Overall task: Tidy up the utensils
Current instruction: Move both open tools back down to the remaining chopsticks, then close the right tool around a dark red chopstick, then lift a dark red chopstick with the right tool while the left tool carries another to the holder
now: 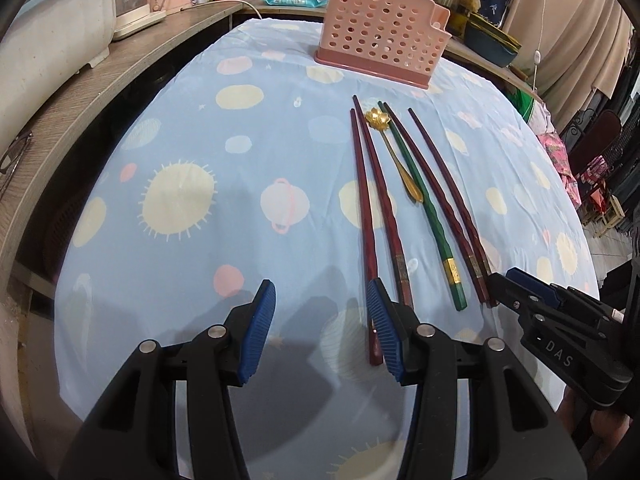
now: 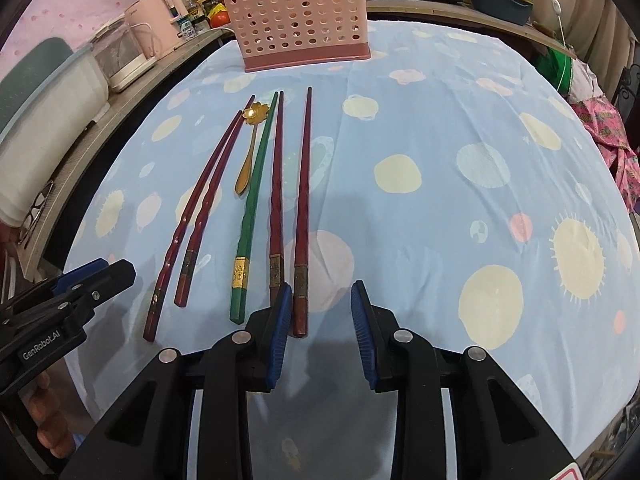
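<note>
Currently both claws part-open, empty: left claw (image 1: 322,330) beside leftmost chopstick (image 1: 363,216), right claw (image 2: 320,332) straddling rightmost chopstick (image 2: 303,216). Chopsticks, spoon (image 2: 250,148) flat on tabletop (image 1: 224,128) before holder (image 2: 298,28).

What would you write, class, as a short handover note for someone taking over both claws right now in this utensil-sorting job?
Left claw: open, holding nothing, hovering low beside the near end of the leftmost red chopstick.
Right claw: open, with the near end of the rightmost red chopstick between its jaws, not pinched.
On the cloth: four red chopsticks, one green chopstick and a gold flower spoon, all lying side by side.
The pink holder stands upright at the far edge.
Done: nothing placed yet that I can see.
Left: grasp each utensil and put it into the holder.
</note>
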`<state>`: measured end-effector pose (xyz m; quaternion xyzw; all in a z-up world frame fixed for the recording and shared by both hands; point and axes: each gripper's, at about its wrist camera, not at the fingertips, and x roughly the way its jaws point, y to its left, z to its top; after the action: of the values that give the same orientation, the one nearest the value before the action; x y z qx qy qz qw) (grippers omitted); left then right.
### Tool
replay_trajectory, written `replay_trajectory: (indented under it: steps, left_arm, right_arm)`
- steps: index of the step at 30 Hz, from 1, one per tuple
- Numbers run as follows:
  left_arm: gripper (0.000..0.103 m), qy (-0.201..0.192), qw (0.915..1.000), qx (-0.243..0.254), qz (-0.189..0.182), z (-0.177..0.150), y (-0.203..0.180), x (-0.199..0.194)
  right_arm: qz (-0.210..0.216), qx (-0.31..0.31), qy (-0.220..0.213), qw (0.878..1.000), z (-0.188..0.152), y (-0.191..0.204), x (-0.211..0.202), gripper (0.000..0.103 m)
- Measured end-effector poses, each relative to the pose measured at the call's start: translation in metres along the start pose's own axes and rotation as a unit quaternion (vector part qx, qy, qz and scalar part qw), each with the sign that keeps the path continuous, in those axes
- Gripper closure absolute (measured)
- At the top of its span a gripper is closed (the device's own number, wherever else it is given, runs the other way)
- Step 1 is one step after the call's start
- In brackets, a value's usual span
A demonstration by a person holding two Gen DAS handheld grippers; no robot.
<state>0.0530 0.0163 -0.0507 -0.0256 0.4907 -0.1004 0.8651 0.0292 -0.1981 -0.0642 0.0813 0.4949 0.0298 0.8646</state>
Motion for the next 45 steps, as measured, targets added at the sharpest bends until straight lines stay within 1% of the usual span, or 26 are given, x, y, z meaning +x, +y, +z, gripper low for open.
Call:
replay_trajectory:
  steps: [6,8,10,12,15,19,22,24,26,27,29,37,45]
  left_arm:
    - [0.057,0.007,0.9999,0.01,-0.007,-0.006,-0.006,0.001]
    - [0.057,0.009,0.9998,0.015,-0.009,-0.008,-0.009,0.001]
    - [0.057,0.011,0.9997,0.019,-0.012,-0.009,-0.011,0.002]
    - [0.057,0.017,0.9995,0.021,-0.014,-0.01,-0.012,0.005]
    - [0.057,0.027,0.9993,0.021,-0.019,-0.012,-0.013,0.009]
    - [0.058,0.028,0.9991,0.025,-0.019,-0.013,-0.015,0.012]
    - [0.062,0.026,0.9992,0.025,-0.018,-0.013,-0.015,0.013]
    - [0.077,0.025,0.9992,0.023,-0.022,-0.014,-0.014,0.013]
    - [0.084,0.027,0.9991,0.02,-0.027,-0.014,-0.012,0.014]
    - [0.09,0.028,0.999,0.018,-0.03,-0.013,-0.011,0.013]
    - [0.096,0.031,0.9988,0.016,-0.034,-0.013,-0.009,0.014]
    - [0.096,0.02,0.9994,0.007,-0.029,-0.009,-0.004,0.006]
    - [0.096,-0.012,0.9998,-0.004,-0.016,0.008,0.005,-0.014]
  right_arm:
    - [-0.003,-0.003,0.001,1.0,-0.001,0.001,0.003,0.077]
    - [-0.004,-0.003,0.001,1.0,-0.002,0.001,0.003,0.082]
    - [-0.004,-0.004,0.001,1.0,-0.002,0.002,0.004,0.084]
    - [-0.003,-0.006,0.002,1.0,-0.003,0.002,0.004,0.091]
    - [-0.006,-0.014,0.001,1.0,-0.004,0.005,0.004,0.095]
    - [-0.014,-0.026,-0.004,1.0,-0.006,0.008,0.004,0.095]
    - [-0.016,-0.028,-0.005,0.999,-0.007,0.009,0.004,0.095]
    - [-0.015,-0.027,-0.005,1.0,-0.007,0.008,0.004,0.095]
    - [-0.014,-0.027,-0.005,1.0,-0.006,0.008,0.004,0.095]
    - [-0.014,-0.026,-0.005,1.0,-0.006,0.008,0.004,0.096]
    - [-0.012,-0.025,-0.004,1.0,-0.006,0.008,0.004,0.096]
    - [-0.001,-0.016,-0.007,1.0,-0.004,0.006,-0.003,0.096]
    - [0.016,-0.004,-0.036,0.999,0.011,0.004,-0.025,0.096]
